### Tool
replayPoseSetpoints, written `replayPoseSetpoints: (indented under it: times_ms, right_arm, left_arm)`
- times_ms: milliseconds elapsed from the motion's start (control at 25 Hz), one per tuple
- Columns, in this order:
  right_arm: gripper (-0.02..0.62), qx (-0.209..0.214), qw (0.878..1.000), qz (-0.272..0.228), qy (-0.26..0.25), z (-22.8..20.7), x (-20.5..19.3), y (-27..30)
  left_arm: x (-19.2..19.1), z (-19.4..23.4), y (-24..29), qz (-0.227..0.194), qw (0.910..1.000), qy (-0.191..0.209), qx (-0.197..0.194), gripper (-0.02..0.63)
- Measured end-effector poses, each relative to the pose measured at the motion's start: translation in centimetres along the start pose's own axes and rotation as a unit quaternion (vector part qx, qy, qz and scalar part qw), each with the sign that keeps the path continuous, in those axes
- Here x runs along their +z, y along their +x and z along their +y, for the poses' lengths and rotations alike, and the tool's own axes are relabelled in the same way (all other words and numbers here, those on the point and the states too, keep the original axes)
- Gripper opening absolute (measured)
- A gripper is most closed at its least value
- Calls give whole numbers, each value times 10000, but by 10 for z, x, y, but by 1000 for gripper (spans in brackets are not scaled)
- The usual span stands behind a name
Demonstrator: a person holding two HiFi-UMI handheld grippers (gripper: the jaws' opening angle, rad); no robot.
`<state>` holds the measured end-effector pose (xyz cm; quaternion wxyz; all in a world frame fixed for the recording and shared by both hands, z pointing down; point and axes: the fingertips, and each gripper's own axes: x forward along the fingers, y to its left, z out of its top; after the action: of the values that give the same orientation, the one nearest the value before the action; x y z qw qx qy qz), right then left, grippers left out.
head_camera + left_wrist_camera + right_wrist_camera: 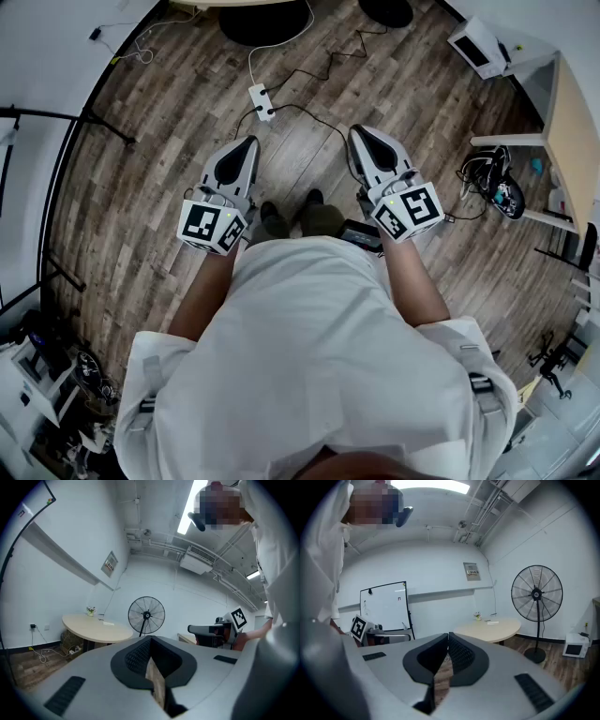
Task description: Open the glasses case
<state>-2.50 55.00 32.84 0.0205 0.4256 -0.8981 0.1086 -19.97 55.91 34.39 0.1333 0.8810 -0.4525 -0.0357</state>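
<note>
The left gripper [151,638] had its jaws together. The dark pads met at the tips, and only a thin sliver of wooden floor [169,178] showed in the slot behind them. Nothing sat between them. The right gripper [448,633] was the same, with its tips touching and nothing clamped, just a narrow strip of floor showing through the slot.

In the head view both grippers were held out in front of the person's waist, well apart from each other. Their tips pointed forward over the floor, and each marker cube, left [211,225] and right [410,210], was nearest the body. The person's white shirt [319,347] filled the lower part of that view, and two dark shoes [274,220] stood between the grippers. Ahead of the shoes lay a white power strip [262,101] on the floor, with black and white cables running from it.

Farther out, the left gripper view showed a standing fan [146,615] against the white wall and a round bench [96,627] to its left, with a small plant on top. The right gripper view showed a whiteboard [384,605] on the wall to the left of that bench.

The glasses case appeared in none of the views.
</note>
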Motion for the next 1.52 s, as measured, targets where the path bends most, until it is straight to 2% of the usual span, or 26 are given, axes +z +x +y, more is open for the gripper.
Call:
replayPoseSetpoints:
  times_ms: [80, 200, 280, 400, 640, 800, 1000, 1160, 1280, 1520]
  right_arm:
    - [25, 175, 9997, -53, 159, 6, -4, -7]
    - [25, 336, 9989, 65, 323, 5, -17, -17]
    - [25, 428, 9986, 110, 292, 0, -17, -24]
    - [25, 612, 9981, 69, 80, -3, -11, -40]
    - [25, 577, 9980, 20, 266, -40, -18, -66]
    - [26, 583, 9976, -125, 353, -68, -15, -87]
    - [26, 636, 9970, -303, 309, -99, -13, -100]
    - [26, 459, 9981, -134, 380, -116, -21, -98]
    - [26, 329, 9982, 31, 495, -129, -26, -90]
    - [26, 180, 9986, 19, 506, -151, -27, -69]
  left_arm:
    - [5, -9, -7, -97, 9999, -25, 16, 12]
    - [-3, -18, -14, -64, 9996, 262, 130, 12]
    - [-5, -25, -15, 5, 9992, 323, 220, 12]
    - [1, -45, -10, -19, 9991, 395, 131, 12]
    - [-10, -71, 22, 104, 9991, 384, 124, 12]
    - [-15, -78, 40, 250, 9978, 504, 360, 12]
    - [-19, -96, 66, 185, 9988, 384, 242, 12]
    - [-25, -104, 78, 327, 9987, 382, 109, 12]
    - [-27, -99, 86, 430, 9985, 324, 129, 12]
    - [-22, -73, 108, 376, 9986, 292, 213, 12]
